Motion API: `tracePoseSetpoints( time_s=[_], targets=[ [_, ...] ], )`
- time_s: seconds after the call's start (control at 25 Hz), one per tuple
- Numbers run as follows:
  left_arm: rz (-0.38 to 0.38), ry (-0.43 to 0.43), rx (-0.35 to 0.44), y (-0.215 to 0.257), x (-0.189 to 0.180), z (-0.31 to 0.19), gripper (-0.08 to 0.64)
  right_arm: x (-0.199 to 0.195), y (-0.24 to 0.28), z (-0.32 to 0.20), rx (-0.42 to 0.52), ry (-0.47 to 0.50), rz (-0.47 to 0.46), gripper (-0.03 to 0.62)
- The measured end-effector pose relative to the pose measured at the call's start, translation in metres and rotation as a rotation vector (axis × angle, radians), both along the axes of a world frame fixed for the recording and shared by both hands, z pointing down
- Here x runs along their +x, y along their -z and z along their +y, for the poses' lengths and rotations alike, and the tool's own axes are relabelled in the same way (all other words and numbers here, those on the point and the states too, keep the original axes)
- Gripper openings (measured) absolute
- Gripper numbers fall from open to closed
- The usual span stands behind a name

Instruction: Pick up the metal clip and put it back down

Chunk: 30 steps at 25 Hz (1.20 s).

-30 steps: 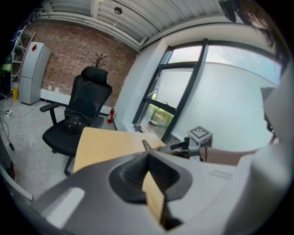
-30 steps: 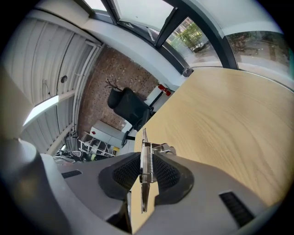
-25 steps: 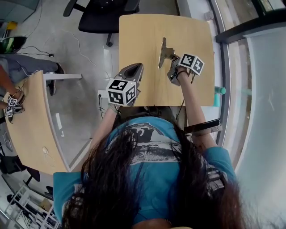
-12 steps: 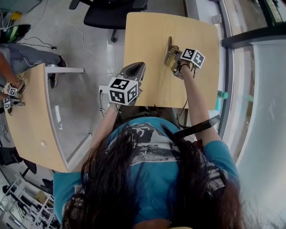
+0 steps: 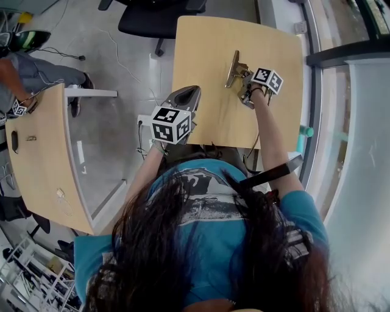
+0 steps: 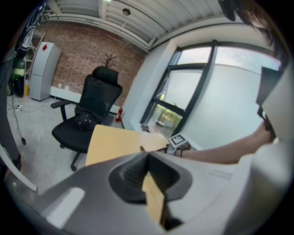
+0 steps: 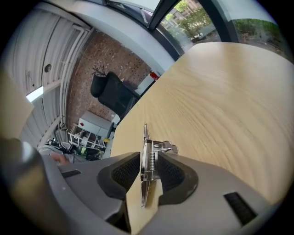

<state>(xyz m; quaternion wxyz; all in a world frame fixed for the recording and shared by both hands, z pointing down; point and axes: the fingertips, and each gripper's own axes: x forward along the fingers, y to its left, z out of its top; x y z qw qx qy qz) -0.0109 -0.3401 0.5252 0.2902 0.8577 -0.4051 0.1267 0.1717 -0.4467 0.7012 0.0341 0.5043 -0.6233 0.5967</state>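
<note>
head view: the metal clip [image 5: 235, 64] lies at the upper right of the wooden table [image 5: 201, 42], between the tips of the right gripper [image 5: 244, 78]. the left gripper [image 5: 194, 91] hovers over the table's lower left edge, well apart from the clip. a black office chair [image 5: 155, 12] stands beyond the table, and a second desk [image 5: 42, 152] sits at the left.

left gripper view: its jaws meet at the tips and hold nothing.

right gripper view: the pads touch the clip on both sides. the jaws have just eased slightly wider.
</note>
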Motion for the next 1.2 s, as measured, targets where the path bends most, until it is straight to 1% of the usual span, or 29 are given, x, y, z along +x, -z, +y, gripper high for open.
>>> tracePoseSetpoints(
  time_s=[0.04, 0.12, 0.24, 0.36, 0.44, 0.6, 0.72, 0.84, 1.0, 1.08, 1.2],
  targets=[
    [0.001, 0.0, 0.001, 0.0, 0.001, 0.0, 0.002, -0.002, 0.001, 0.0, 0.002, 0.022, 0.004, 0.102],
    [0.001, -0.005, 0.004, 0.002, 0.003, 0.0, 0.002, -0.007, 0.004, 0.001, 0.001, 0.039, -0.006, 0.132],
    [0.004, -0.013, 0.008, 0.003, 0.006, 0.002, 0.002, -0.006, 0.008, 0.004, -0.017, 0.025, -0.017, 0.149],
    [0.01, -0.016, 0.012, 0.004, 0.007, 0.002, 0.002, 0.002, 0.013, 0.012, -0.022, 0.008, 0.015, 0.152],
    [0.014, -0.02, 0.013, 0.005, 0.006, 0.002, 0.002, 0.007, 0.019, 0.018, -0.008, -0.015, 0.023, 0.152],
    [0.021, -0.032, 0.014, 0.005, 0.005, 0.004, 0.002, 0.015, 0.034, 0.034, 0.037, -0.088, 0.003, 0.15],
    [0.027, -0.053, 0.018, 0.006, 0.008, 0.008, 0.002, 0.015, 0.049, 0.051, 0.079, -0.114, 0.001, 0.15],
    [0.034, -0.074, 0.017, 0.006, 0.007, 0.009, 0.002, 0.003, 0.069, 0.068, 0.129, -0.13, -0.027, 0.15],
    [0.045, -0.098, 0.003, 0.003, 0.004, 0.01, 0.002, -0.025, 0.096, 0.089, 0.191, -0.135, -0.109, 0.147],
    [0.047, -0.112, -0.002, 0.001, 0.002, 0.012, 0.002, -0.039, 0.107, 0.1, 0.212, -0.134, -0.136, 0.136],
    [0.05, -0.138, -0.012, -0.004, 0.002, 0.015, 0.002, -0.052, 0.12, 0.12, 0.234, -0.119, -0.1, 0.11]
  ],
)
